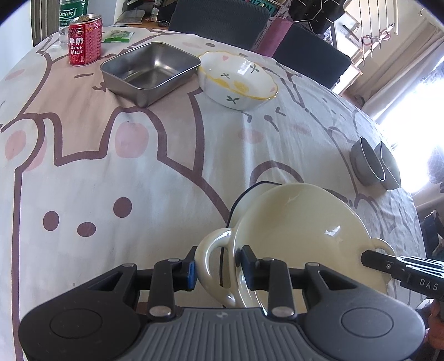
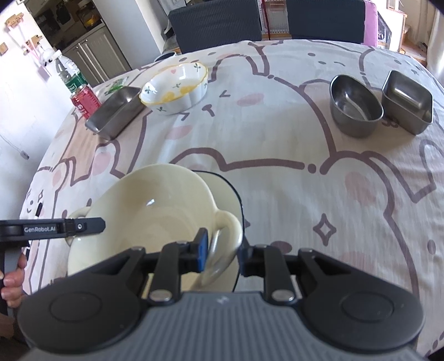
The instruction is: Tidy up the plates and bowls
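Right wrist: cream bowl [image 2: 155, 205] empty, atop plate [image 2: 222, 188].

The table [image 2: 277, 144] is covered w/ a pale cloth printed w/ pink and brown cartoon animals, and two dark chairs [image 2: 216, 25] stand at its far side. Behind, on the left of the right wrist view, there is a white wall [image 2: 16, 111] and grey cabinets [image 2: 94, 52]. Strong daylight comes thru a window [image 1: 416, 111] w/ curtains at the right of the left wrist view.
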`<state>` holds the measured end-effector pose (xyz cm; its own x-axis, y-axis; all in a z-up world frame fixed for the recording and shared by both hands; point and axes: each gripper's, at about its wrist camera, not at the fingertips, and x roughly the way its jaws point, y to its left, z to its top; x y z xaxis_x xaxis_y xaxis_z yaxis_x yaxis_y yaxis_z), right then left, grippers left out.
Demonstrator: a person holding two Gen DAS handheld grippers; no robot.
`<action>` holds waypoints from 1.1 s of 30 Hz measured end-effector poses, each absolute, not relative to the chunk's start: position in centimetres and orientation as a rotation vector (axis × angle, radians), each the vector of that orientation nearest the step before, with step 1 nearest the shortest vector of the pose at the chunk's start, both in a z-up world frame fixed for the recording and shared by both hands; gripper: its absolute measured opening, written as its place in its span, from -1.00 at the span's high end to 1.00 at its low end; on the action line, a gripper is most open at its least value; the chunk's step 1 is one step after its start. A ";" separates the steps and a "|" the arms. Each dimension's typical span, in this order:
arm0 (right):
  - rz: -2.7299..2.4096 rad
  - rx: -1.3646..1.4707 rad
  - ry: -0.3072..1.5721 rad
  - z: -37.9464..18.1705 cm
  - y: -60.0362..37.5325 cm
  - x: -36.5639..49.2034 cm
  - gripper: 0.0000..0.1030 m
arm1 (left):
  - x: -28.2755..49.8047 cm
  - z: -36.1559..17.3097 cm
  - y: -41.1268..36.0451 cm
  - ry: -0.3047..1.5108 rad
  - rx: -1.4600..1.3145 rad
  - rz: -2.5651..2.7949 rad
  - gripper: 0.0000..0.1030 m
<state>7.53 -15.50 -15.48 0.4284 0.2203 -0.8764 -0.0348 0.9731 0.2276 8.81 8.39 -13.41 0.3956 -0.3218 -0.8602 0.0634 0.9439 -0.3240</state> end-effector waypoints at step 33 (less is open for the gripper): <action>0.124 0.148 1.163 -16.7 -15.1 8.3 0.40 | 9.1 -13.2 7.0 1.128 -0.159 -0.238 0.34</action>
<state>8.33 -15.10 -16.71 0.3913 0.1733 -0.9038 -0.0207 0.9835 0.1797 9.06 6.98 -13.21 0.4068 -0.2680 -0.8733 0.1079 0.9634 -0.2454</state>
